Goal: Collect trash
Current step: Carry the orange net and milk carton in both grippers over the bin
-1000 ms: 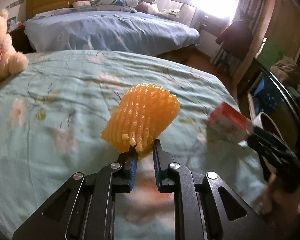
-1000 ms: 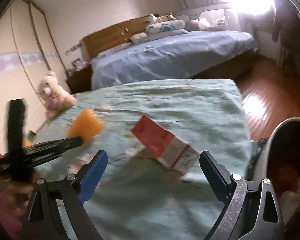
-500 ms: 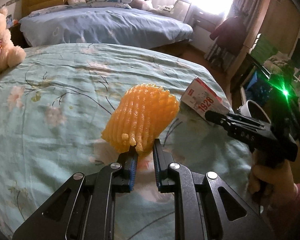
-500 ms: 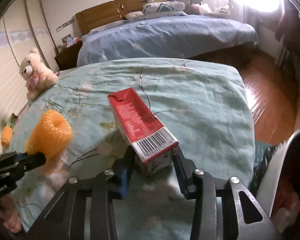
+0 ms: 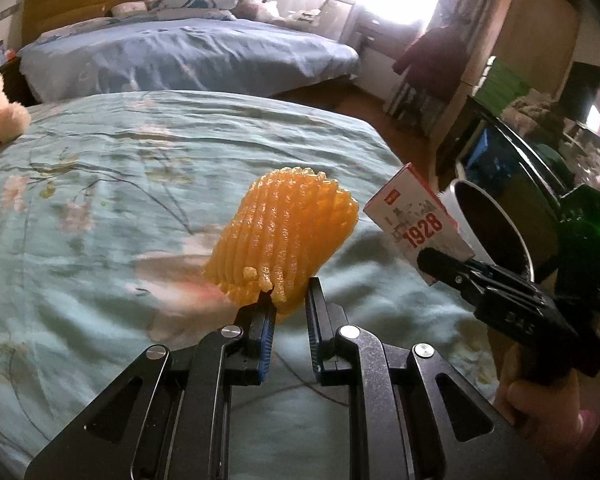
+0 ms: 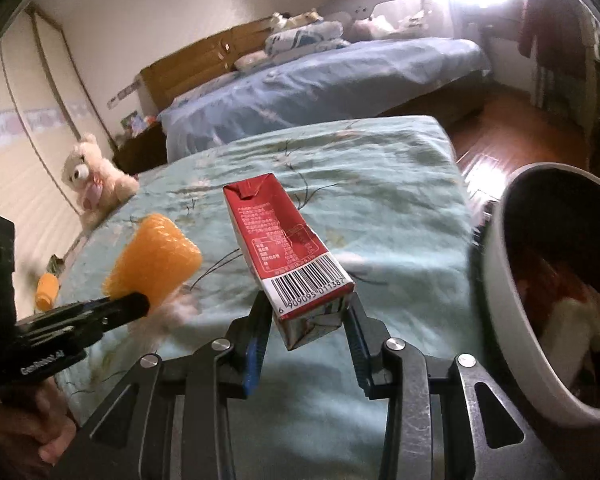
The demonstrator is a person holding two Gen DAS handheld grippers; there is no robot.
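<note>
Left gripper (image 5: 288, 300) pinches orange foam net (image 5: 286, 240), right gripper (image 6: 306, 316) clamps red carton (image 6: 284, 248), both raised beside the bin (image 6: 496, 280), evidently for dropping in.

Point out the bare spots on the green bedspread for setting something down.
Bare: the green bedspread between the teddy bear and its far edge. Crowded: the near right corner, where the foam net, carton and bin meet.

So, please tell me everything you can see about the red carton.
The red carton is a small rectangular drink box, apparently of coated card, with white print, a barcode near its lower end and "1928" on its white side. Its folded top looks creased. It is lifted off the bed, tilted, with the right gripper shut on its lower end.
</note>
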